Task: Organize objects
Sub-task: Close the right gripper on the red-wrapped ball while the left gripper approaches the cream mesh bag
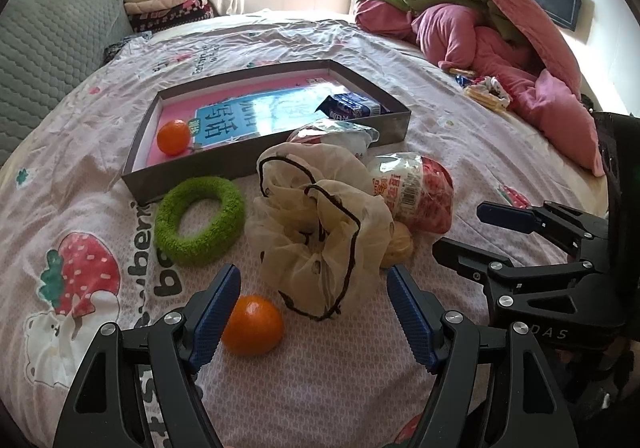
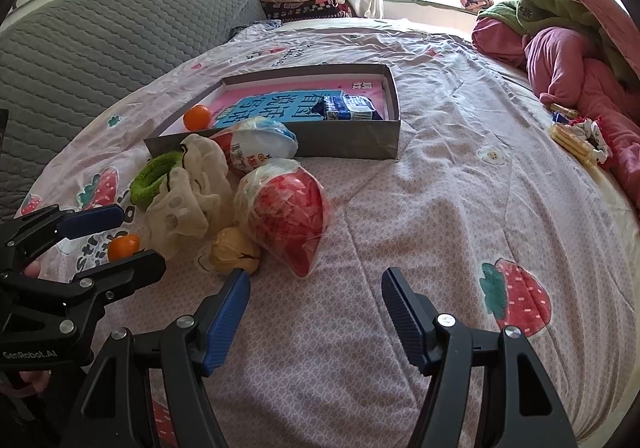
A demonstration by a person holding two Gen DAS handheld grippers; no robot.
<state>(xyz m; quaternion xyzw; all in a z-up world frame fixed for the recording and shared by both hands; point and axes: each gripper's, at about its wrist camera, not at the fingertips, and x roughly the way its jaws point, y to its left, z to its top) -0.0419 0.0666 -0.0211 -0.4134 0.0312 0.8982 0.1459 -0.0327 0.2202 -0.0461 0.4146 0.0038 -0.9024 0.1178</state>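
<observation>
Both grippers hover low over a bed [image 2: 440,176] covered with a strawberry-print sheet; each has its jaws spread wide and holds nothing. The shallow grey box [image 1: 224,168] lies farther up the bed and already contains a pink-and-blue book [image 1: 248,120], one orange [image 1: 173,137] in its near left corner and a small blue carton [image 1: 352,106] toward the right.

The loose items lie in a tight cluster just in front of the box: a green fuzzy ring [image 1: 198,222], a cream mesh scrunchie [image 1: 320,232], a red-and-white wrapped packet [image 1: 416,192], a second wrapped packet [image 1: 336,136] leaning against the box's front wall, a small yellow ball [image 2: 234,250], and a second orange [image 1: 252,324].

The left gripper [image 1: 314,308] frames the second orange, which lies just beside its left finger, with the scrunchie's hem between the tips. The right gripper [image 2: 316,304] points at bare sheet, the yellow ball near its left fingertip.

Probable hazards:
- Closing on the second orange off-centre would likely squeeze it sideways and roll it across the soft sheet.
- The scrunchie's dark edging could snag a finger and drag neighbouring items.
- The slippery packet wrappers may slide from a light grip.
- The two grippers work close together and could collide.
- A nudge on the light box might shift it.
</observation>
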